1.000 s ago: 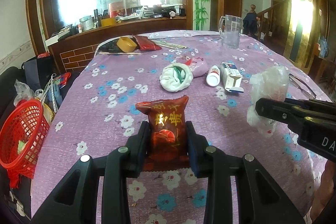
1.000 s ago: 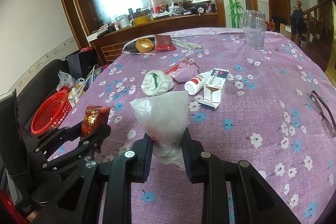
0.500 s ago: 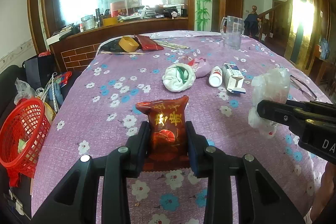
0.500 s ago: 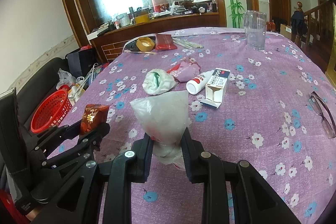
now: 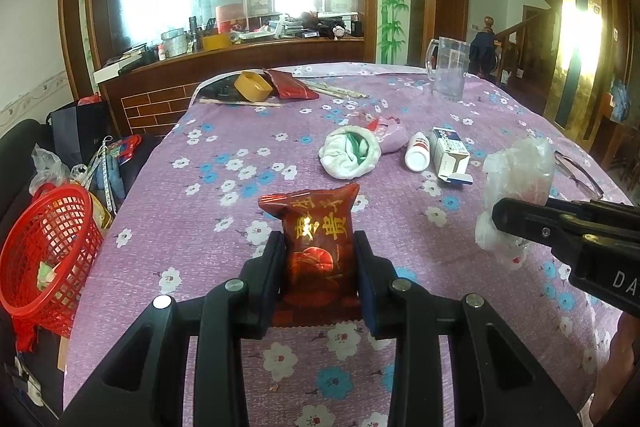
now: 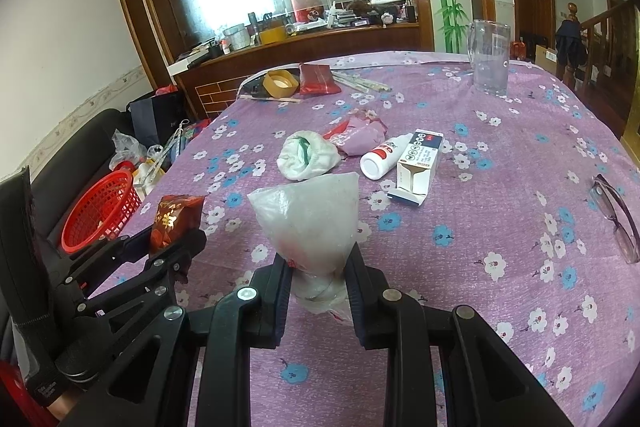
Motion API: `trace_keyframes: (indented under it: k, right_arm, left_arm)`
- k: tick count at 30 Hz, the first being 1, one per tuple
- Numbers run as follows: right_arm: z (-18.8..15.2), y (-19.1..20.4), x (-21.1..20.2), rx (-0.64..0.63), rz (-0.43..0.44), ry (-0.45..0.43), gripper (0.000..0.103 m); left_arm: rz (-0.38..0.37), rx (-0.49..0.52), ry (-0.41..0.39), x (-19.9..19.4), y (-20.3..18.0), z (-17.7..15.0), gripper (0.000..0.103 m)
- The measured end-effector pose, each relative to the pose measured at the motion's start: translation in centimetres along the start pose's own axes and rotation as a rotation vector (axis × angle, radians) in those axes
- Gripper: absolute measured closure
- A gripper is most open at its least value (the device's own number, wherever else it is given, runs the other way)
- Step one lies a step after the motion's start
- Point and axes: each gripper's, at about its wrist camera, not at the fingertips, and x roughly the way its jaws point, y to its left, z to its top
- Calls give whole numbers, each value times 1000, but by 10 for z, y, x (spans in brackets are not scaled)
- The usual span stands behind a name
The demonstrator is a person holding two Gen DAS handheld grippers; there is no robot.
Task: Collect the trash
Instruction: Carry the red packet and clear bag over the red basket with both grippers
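Note:
My left gripper is shut on a dark red snack packet with gold characters, held upright above the purple flowered tablecloth. My right gripper is shut on a crumpled clear plastic bag, also lifted off the table. In the right wrist view the left gripper and its red packet sit at the left. In the left wrist view the right gripper and its bag sit at the right. A red mesh basket stands off the table's left edge, with scraps inside.
Mid-table lie a white crumpled wad, a pink wrapper, a white bottle and an opened small box. Further back are a tape roll, a red pouch, chopsticks and a clear mug. Glasses rest at right.

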Motion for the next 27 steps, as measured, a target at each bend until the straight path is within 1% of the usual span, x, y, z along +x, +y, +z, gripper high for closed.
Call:
trace_keyframes:
  k: [7,12,20,27]
  right_arm:
    - [2,6,1,-10,5,4,75]
    - [7,14,6,-16,22,22,75]
    - [20,39,15,-41,62,49,75]
    - [36,79,25,-100,107,66,75]
  left_arm:
    - [6,-17,-6,-3,6,1,71]
    - [17,-42,-23,-11,19,5,71]
    - [50,-121,-52,-27,60,13,70]
    - [99,-196,-81,-43,105,16,70]
